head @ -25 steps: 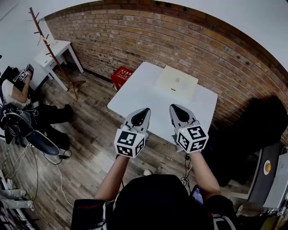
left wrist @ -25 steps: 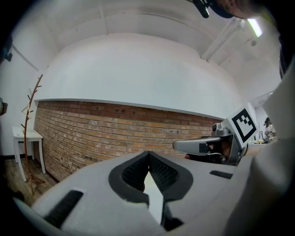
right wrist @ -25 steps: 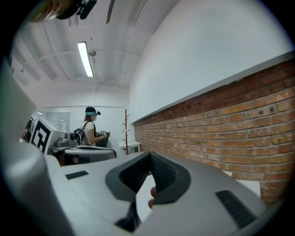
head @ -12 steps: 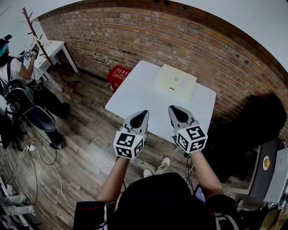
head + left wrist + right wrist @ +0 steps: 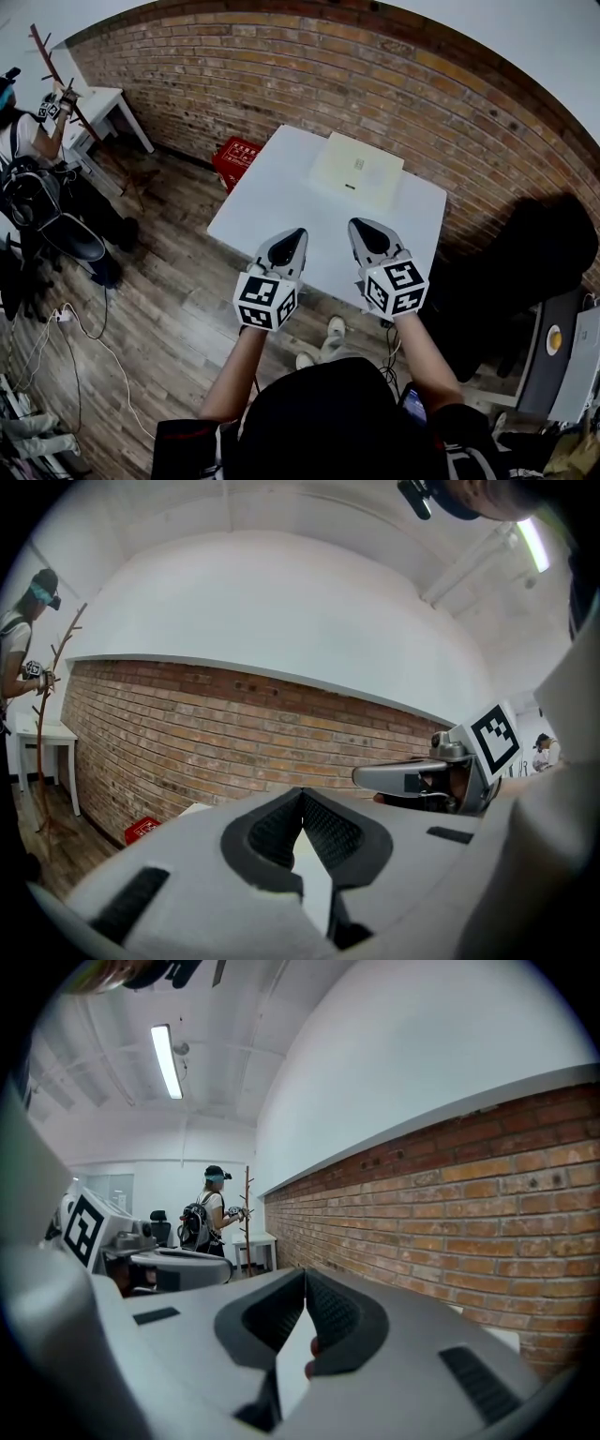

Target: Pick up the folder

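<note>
Both my claws hang side by side over the near edge of a white table (image 5: 272, 202). My left gripper (image 5: 294, 234) and my right gripper (image 5: 360, 227) each have their jaws pressed together, with nothing held between them. The cream folder (image 5: 356, 172) lies flat at the table's far side, close to the brick wall (image 5: 375, 75) and well apart from both claws. A stretch of bare tabletop lies between them and the folder. A red crate (image 5: 236, 153) sits on the wooden floor (image 5: 178, 281) beside the table's left corner. Farther left, a person with a backpack (image 5: 26, 164) stands near a small white side table (image 5: 105, 101) and a thin wooden coat stand (image 5: 73, 101). A cable (image 5: 89, 328) trails across the floor. A dark bulky shape (image 5: 534, 253) fills the space to the table's right.
</note>
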A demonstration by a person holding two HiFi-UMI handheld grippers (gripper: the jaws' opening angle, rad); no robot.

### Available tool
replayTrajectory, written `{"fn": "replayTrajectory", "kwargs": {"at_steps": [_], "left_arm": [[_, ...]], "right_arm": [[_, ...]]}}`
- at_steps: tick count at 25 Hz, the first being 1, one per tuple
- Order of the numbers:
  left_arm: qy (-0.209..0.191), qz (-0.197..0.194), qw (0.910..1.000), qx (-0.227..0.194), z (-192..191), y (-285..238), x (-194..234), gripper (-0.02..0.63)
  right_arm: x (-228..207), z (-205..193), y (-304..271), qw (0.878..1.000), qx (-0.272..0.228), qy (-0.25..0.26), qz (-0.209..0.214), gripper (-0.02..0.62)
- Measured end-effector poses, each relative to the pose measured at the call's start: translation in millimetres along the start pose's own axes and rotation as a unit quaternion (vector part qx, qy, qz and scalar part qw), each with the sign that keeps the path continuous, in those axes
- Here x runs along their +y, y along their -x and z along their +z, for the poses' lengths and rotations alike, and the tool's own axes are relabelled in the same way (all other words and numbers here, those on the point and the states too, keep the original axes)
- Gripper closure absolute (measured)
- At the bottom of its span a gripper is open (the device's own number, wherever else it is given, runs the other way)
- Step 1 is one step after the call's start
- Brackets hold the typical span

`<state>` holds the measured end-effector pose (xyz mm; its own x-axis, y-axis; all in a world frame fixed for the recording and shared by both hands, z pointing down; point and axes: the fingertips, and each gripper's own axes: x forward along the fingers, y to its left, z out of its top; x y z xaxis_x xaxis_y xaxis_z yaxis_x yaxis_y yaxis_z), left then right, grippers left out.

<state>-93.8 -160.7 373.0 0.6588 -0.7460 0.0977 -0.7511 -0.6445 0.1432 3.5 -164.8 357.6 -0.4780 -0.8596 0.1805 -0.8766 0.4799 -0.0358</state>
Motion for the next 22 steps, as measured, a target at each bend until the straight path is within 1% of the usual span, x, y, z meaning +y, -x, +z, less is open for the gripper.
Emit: {"fn": "replayTrajectory", "kwargs": {"at_steps": [5,10,22], "left_arm": [[0.007,0.005,1.0000,0.003,-2.6,-24.9,4.6,0.588],[0.015,0.009,0.9998,0.011,-5.3,-52.9,10.8,0.588],[0.040,0.028,0.9978,0.044,-42.6,-98.5,16.6,0.588]], "right_arm": [[-23.3,-4.5,-12.4,1.000,0.008,0.020,-0.006,0.566],[-48.5,-6.7,-27.6,1.000,0.016,0.017,-0.002,0.566],[-93.3,-44.8,-53.0,0.998,0.063,0.009,0.012,0.566]]}}
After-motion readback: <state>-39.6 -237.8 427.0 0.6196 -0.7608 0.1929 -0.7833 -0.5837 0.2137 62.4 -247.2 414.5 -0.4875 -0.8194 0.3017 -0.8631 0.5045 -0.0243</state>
